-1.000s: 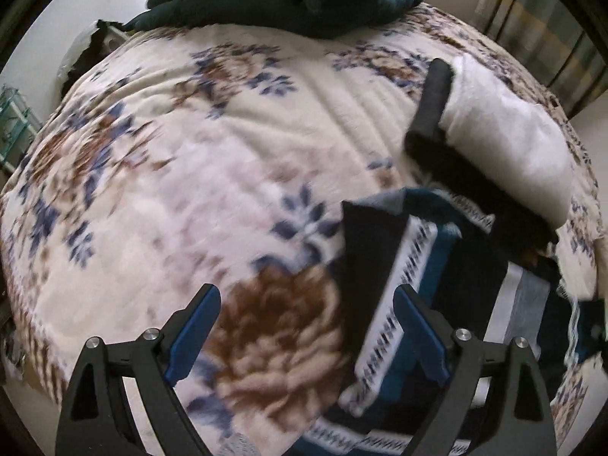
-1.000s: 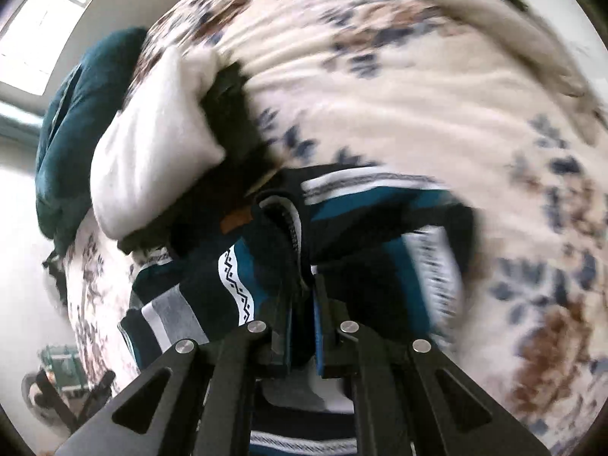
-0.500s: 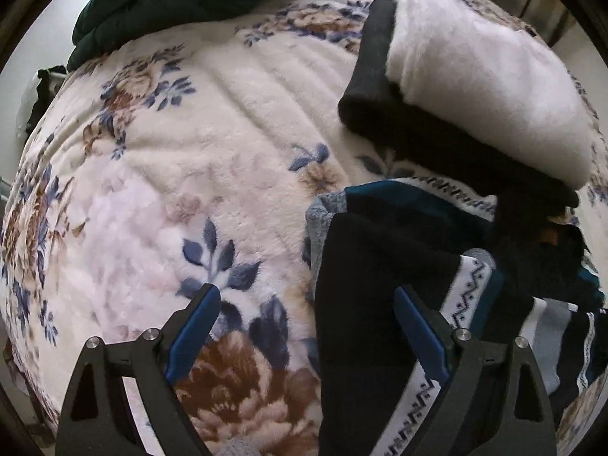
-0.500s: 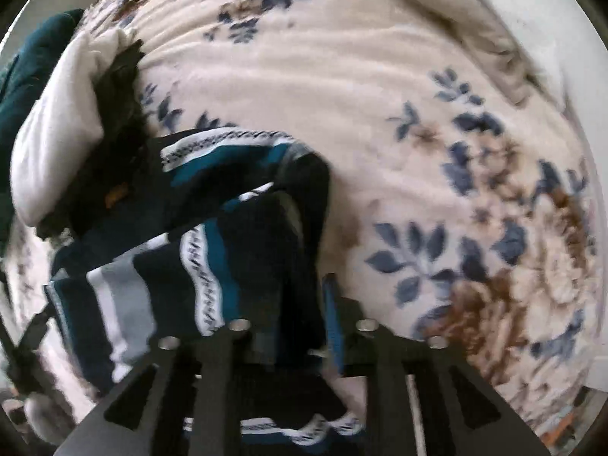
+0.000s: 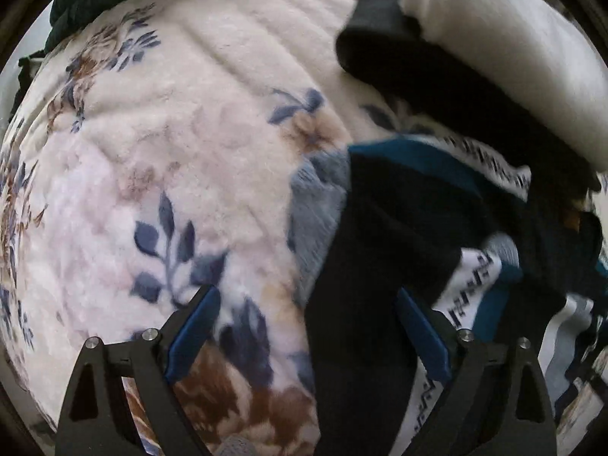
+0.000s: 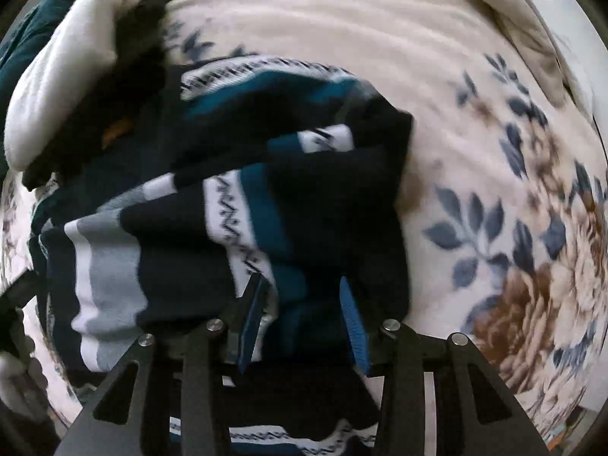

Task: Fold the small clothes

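The left gripper (image 5: 304, 326) is spread wide over the striped sweater (image 5: 383, 250); the right gripper (image 6: 302, 319) stands parted around its folds (image 6: 266, 197). It lies on a floral fleece blanket (image 5: 171, 144) beside a white-and-black folded garment (image 5: 494, 49).

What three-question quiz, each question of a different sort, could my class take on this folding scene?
1. True or false: the left hand-held gripper is clamped shut on the striped sweater.
2. Multiple choice: the folded white and black garment lies A) on the floor, B) on the floral blanket beside the sweater, C) inside a basket.
3. Fill in: in the right wrist view, the fabric between the blue pads of the right hand-held gripper belongs to the ____.

Key: 1 false, its jaws stand wide apart; 2 B; 3 striped sweater.
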Available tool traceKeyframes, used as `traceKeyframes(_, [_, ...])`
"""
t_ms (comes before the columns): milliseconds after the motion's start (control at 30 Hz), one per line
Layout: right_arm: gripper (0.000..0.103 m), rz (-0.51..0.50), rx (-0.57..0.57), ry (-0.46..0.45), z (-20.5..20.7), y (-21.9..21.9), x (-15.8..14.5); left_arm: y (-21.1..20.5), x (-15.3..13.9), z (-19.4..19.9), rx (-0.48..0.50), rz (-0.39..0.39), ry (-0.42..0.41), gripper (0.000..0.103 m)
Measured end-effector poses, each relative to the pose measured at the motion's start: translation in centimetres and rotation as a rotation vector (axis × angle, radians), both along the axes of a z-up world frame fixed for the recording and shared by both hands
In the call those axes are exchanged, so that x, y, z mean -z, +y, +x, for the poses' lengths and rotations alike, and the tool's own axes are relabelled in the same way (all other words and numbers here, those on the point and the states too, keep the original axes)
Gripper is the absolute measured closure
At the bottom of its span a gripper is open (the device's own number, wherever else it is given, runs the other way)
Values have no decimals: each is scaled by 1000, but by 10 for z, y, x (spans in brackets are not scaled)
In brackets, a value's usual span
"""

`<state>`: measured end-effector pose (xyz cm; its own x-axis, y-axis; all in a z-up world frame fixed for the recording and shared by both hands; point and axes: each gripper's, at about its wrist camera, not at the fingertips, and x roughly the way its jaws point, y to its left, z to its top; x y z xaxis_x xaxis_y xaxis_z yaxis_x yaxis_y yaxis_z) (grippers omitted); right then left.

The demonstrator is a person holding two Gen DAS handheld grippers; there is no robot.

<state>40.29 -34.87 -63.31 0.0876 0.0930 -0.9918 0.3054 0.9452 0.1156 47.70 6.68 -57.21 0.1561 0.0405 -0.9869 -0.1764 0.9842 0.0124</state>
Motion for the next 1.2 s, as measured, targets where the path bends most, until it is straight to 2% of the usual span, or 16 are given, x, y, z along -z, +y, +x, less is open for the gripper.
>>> traceKeyframes(133, [58, -72, -15, 32, -5, 4, -11, -2, -26, -5, 33, 18, -28, 9])
traceKeyframes(200, [54, -78, -28, -20, -4, 15, -35, -13, -42, -13, 81, 17, -56, 9])
traceKeyframes(300, [47, 76, -61, -48, 12, 38, -47, -32, -46, -15, 141, 19, -72, 9])
traceKeyframes(400, [47, 217, -55, 12, 42, 59, -21, -50, -25, -4, 185, 51, -33, 9])
traceKeyframes(433, [47, 215, -48, 30, 55, 65, -9, -53, -14, 1, 193, 53, -13, 9])
traceKeyframes(533, [48, 75, -30, 57, 88, 71, 17, -55, 0, 13, 201, 48, 9, 7])
traceKeyframes(633, [48, 72, 0, -3, 87, 70, -10, -51, -12, 13, 204, 29, -20, 7])
traceKeyframes(733, [48, -7, -83, -87, 53, 80, -50, -48, -25, -1, 210, 23, -47, 7])
traceKeyframes(833, [48, -36, -123, -29, 20, 81, -48, -43, -25, -14, 202, 19, -34, 7])
traceKeyframes(867, [48, -14, -72, 21, 6, 73, -43, -39, -25, -15, 198, 16, -35, 7])
traceKeyframes(933, [48, 151, 173, 58, -25, 38, -29, -36, -21, -24, 199, 12, -33, 7])
traceKeyframes(1033, [48, 247, 388, 16, -52, 11, -20, -33, -13, -28, 204, 10, -22, 7])
traceKeyframes(1067, [49, 261, 427, 1, -56, 6, -15, -33, -10, -29, 206, 10, -20, 7])
traceKeyframes(1100, [60, 263, 447, -4, -58, 4, -11, -32, -9, -30, 207, 9, -20, 7])
traceKeyframes(1133, [87, 241, 452, -2, -59, 4, -9, -32, -8, -30, 207, 7, -21, 7])
traceKeyframes(1200, [95, 206, 445, -10, -64, 5, -10, -40, -5, -27, 209, 5, -23, 7])
